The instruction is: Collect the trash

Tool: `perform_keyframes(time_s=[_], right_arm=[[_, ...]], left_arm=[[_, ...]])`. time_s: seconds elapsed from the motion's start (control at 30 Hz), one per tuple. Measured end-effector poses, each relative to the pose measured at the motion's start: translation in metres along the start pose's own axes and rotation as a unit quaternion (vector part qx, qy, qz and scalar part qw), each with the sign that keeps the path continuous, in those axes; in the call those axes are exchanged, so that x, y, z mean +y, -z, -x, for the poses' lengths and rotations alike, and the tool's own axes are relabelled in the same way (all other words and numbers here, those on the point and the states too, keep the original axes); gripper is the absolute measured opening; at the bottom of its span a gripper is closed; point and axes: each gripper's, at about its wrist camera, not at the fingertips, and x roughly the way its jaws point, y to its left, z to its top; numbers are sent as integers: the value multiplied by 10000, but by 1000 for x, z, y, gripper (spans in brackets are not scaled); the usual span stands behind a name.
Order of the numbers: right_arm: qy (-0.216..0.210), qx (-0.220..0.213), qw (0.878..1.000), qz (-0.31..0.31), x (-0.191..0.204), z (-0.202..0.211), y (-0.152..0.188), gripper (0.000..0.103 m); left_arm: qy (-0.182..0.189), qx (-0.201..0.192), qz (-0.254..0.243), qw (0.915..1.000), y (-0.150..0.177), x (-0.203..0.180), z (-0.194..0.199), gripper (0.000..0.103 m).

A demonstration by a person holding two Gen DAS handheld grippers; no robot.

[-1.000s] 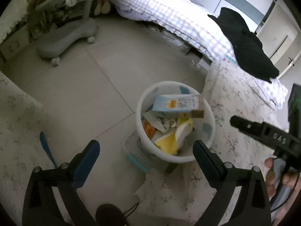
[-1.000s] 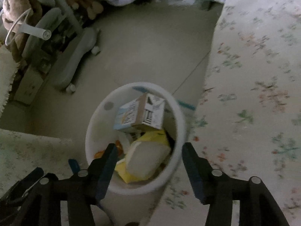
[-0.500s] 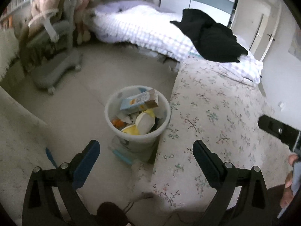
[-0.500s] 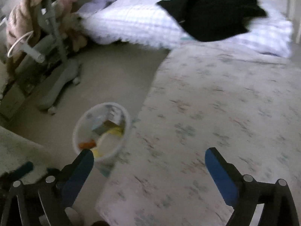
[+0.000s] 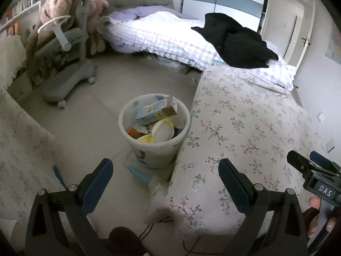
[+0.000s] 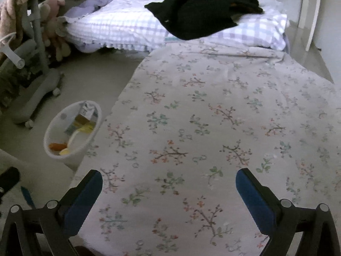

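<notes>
Trash fills the bin [image 5: 155,128] at frame centre beside the bed [image 5: 245,128]. Left gripper [image 5: 165,178] and right gripper [image 6: 169,188] hover spread, empty; next likely means finding more litter.

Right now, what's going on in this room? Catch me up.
A person holds a two-finger gripper in each hand, collecting trash in a bedroom. Both the left gripper and the right gripper are open and hold nothing. The white trash bin stands on the floor against the floral-covered bed, already stuffed with a carton, yellow packaging and other scraps. No loose trash shows on the floral cover; a black garment lies on the checked bedding beyond.
</notes>
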Motion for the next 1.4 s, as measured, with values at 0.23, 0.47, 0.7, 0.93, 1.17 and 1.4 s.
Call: perform_keyframes(time_s=[0.23,0.47,0.7,0.93,1.17,1.4], right_arm=[[-40,-113,9999,1,3,2,0,103],[38,-181,9998,100,10,2,1,103],[26,-302,9995,135,12,6,-1,103],[33,-351,9994,76,9,5,-1,103],[-13,-362,9993,62,8,7,0,103],[40,-427,9989,214,13,10,2,103]], left_arm=[[41,3,-111,9999,1,-4,-2,100],[39,47,-223,9997,6,-9,-3,100],[44,22,-240,9997,5,-10,-4,100],[-47,-45,-207,9998,3,-12,-6,100],[-94,-126,-181,9997,3,-12,-3,100],[-101,-138,-251,9995,5,-15,0,100]])
